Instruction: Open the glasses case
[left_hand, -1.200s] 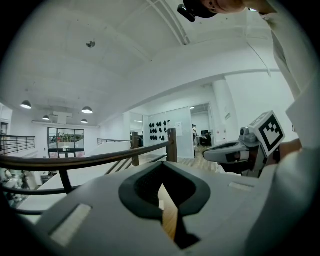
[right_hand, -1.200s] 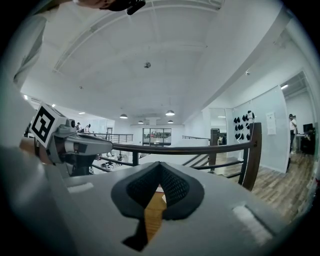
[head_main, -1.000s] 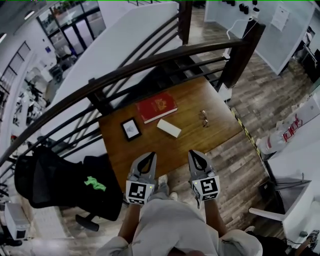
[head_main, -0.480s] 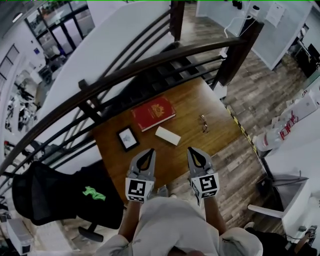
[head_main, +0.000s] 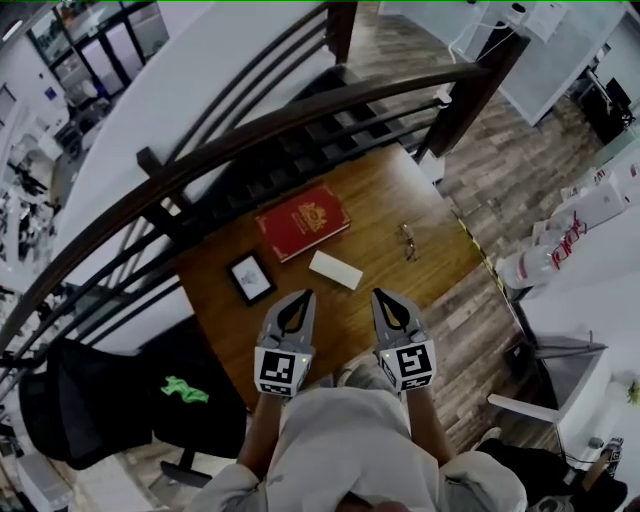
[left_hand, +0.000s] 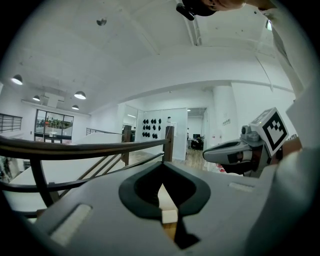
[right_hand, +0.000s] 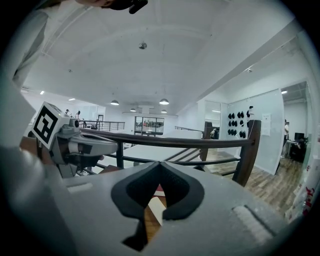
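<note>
1. Over the last second the left hand-held gripper and the right hand-held gripper have both come forward over the near part of the brown wooden worktop. The gap between their tips and the white oblong glasses case has shrunk. Nothing on the worktop has shifted.
2. Each hand-held gripper has its jaws pressed together at the tips with nothing held. Each gripper view shows only a slice of the case, seen beyond that closed pair.
3. For the task this reads as the approach only. The case is untouched and looks shut, and the jaws would have to part before either could take hold.
4. The case lies flat near the middle of the worktop, just ahead of the two tips and roughly between them. It is clear of the red hardcover book behind it. The small dark-framed tablet is to its left and the thin-rimmed spectacles are well to its right.
5. Its long axis runs on a slant across the line of approach. In the head view one short end points up-left toward the book, and the other down-right toward the worktop's near right edge. So a long side faces the two tips.
6. Which long side carries the hinge and which the opening seam is too small to tell.
</note>
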